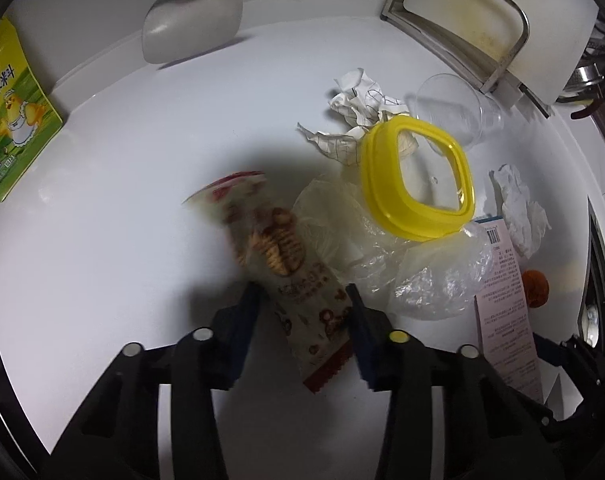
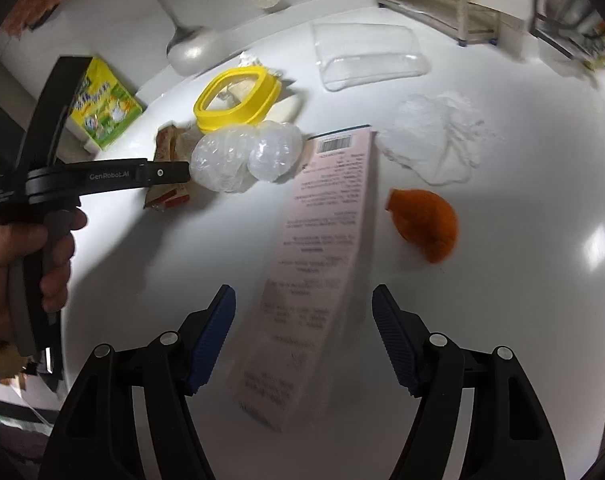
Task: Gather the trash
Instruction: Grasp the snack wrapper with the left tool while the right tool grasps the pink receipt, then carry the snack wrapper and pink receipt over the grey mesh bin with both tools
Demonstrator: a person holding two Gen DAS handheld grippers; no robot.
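Biscuit wrapper point(image 1: 286, 276) between left hand-held gripper point(image 1: 304, 294) pads (blurred).

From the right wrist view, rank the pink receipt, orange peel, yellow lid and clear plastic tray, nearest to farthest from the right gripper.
1. Pink receipt, between the right gripper's fingers.
2. Orange peel, ahead on the right.
3. Yellow lid, far left.
4. Clear plastic tray, at the back.

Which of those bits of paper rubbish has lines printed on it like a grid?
The crumpled checked paper behind the yellow lid. It has dark grid lines; the white tissue is plain, and the long pink receipt carries text and a barcode.
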